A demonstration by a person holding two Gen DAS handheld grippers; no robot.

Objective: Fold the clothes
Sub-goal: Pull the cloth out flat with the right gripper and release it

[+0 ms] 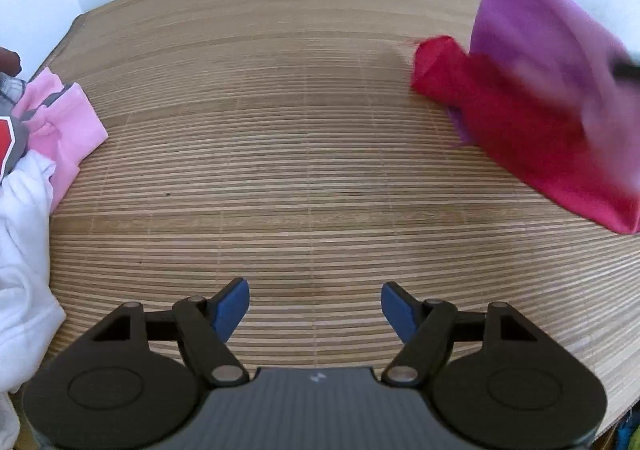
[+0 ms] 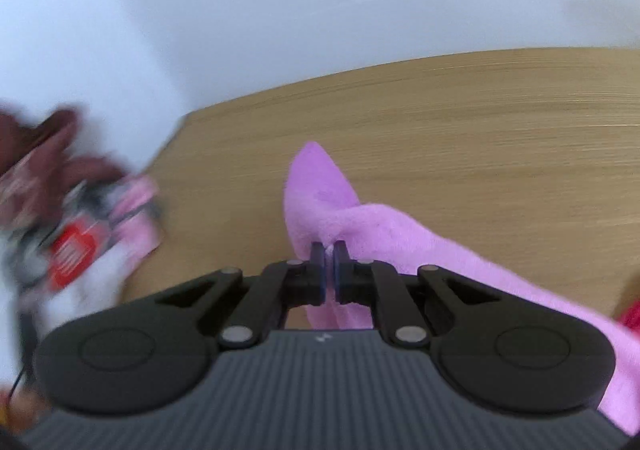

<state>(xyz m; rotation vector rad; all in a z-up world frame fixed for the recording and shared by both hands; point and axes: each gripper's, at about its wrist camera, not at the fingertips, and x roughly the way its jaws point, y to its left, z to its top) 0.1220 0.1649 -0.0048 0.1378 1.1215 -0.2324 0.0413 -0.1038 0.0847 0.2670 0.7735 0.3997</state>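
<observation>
My right gripper [image 2: 328,262] is clamped on the purple cloth [image 2: 384,230] above the worktop [image 1: 304,121]; my left gripper [image 1: 315,308] stands wide, holding nothing.

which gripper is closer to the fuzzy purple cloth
Right. The right gripper is shut on the fuzzy purple cloth; the left gripper hangs open over the bamboo mat, well apart from it.

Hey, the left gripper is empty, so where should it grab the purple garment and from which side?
Probably the slack lower edge of the purple garment near the mat, approached from the open mat side. The right gripper already pinches one bunched fold, so the cloth drapes loose there. The left gripper is open and unobstructed.
</observation>
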